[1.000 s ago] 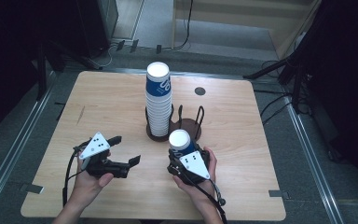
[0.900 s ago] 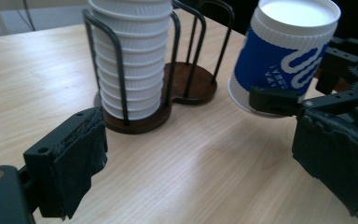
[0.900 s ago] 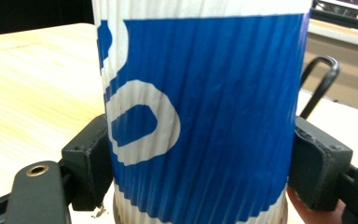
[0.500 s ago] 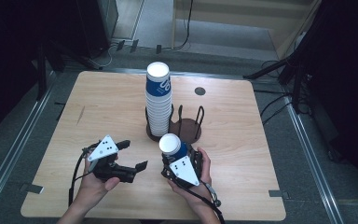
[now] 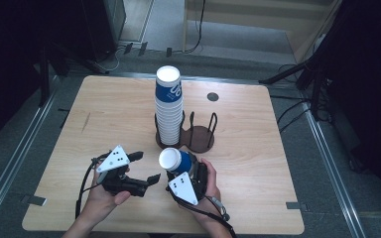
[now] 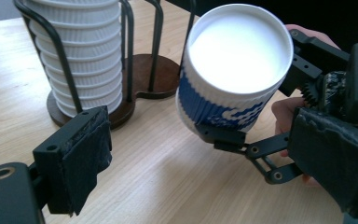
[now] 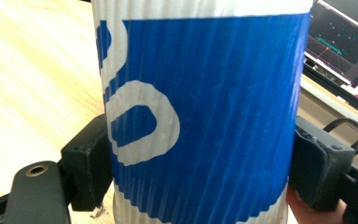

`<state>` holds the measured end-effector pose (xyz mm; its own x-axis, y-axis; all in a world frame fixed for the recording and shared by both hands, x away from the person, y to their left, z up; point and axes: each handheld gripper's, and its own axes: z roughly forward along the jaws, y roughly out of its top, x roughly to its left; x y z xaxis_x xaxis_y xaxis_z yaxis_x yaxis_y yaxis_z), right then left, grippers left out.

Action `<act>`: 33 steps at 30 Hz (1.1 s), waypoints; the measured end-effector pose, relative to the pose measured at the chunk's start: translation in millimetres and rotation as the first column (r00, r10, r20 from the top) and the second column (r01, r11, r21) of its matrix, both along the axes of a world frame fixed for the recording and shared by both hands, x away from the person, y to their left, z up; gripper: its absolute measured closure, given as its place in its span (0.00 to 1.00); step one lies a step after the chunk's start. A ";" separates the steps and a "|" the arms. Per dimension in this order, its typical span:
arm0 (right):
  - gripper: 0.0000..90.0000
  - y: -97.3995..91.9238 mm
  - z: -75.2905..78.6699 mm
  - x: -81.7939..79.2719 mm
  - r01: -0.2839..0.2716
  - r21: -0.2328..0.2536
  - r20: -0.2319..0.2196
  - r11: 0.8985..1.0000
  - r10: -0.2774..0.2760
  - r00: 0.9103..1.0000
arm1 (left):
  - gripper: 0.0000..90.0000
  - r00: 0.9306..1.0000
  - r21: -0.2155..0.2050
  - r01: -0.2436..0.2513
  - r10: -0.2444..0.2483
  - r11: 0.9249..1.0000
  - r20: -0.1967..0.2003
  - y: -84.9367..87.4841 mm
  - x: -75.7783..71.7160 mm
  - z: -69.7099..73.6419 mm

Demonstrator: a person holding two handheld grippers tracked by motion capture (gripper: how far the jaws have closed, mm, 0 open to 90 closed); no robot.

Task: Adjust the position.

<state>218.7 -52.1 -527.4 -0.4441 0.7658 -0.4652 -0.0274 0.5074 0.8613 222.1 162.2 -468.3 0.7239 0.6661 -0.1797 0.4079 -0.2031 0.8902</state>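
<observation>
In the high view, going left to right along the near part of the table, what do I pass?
Left gripper with its jaws open → blue and white paper cup held in the right gripper → bare wooden table out to its right edge.

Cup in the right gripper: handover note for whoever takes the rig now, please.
Right gripper: shut on one blue-and-white paper cup, held off the table in front of the holder.
Left gripper: nothing between its jaws, which have just been closing a little; it points at the cup.
Cup stack: in the left ring of the wire holder; right ring empty.
Done: one cup in hand, apart from the stack.
Left: probably setting it down or in the empty ring.
</observation>
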 end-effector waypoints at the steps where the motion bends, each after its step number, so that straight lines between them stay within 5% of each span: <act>1: 0.22 0.7 -0.3 -0.4 -0.004 -0.011 0.005 1.000 0.004 1.000 | 0.08 1.000 0.002 0.002 -0.002 1.000 0.000 -0.7 -0.2 -0.1; 33: 0.22 14.3 -5.3 -10.6 -0.069 -0.152 0.085 0.986 0.083 0.993 | 0.16 0.999 -0.006 0.048 -0.048 0.999 -0.002 -7.6 -2.5 1.7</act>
